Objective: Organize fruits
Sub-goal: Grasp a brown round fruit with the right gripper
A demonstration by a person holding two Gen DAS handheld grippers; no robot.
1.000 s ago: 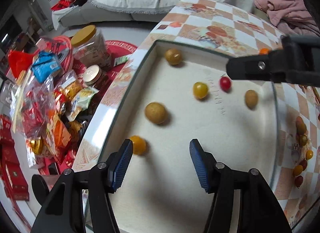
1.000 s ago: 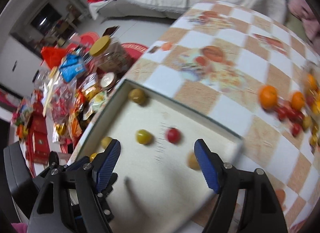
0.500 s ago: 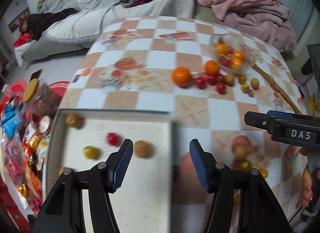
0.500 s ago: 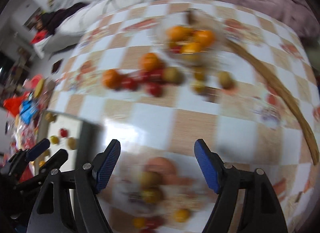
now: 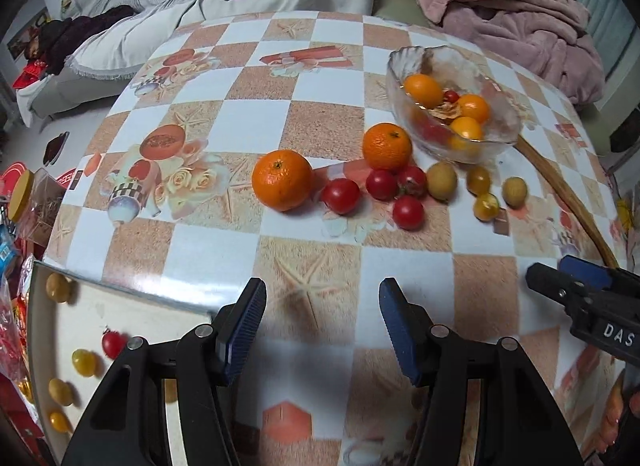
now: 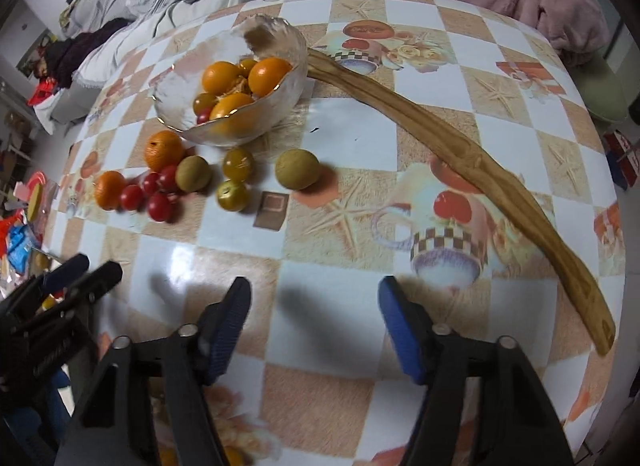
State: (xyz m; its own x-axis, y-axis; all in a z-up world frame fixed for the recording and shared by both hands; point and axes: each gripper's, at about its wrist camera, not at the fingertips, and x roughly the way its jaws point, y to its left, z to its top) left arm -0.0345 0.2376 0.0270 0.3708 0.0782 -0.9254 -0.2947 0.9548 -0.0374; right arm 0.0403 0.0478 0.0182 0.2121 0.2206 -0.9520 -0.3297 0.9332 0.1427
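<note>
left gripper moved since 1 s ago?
Yes. The left gripper then hung over the tray; it now hangs over checkered tablecloth, tray at lower left.

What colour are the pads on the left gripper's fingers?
Blue, on black arms. The left gripper shows its ribbed pads best in the left wrist view.

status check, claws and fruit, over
Left claw open, empty. Right claw closing, nothing between. Loose fruit beside glass bowl. Path clear.

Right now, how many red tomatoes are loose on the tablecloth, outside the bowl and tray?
4, clustered right of the big orange: one beside it, two touching below the smaller orange, one nearest the camera. Others sit in the bowl and tray.
</note>
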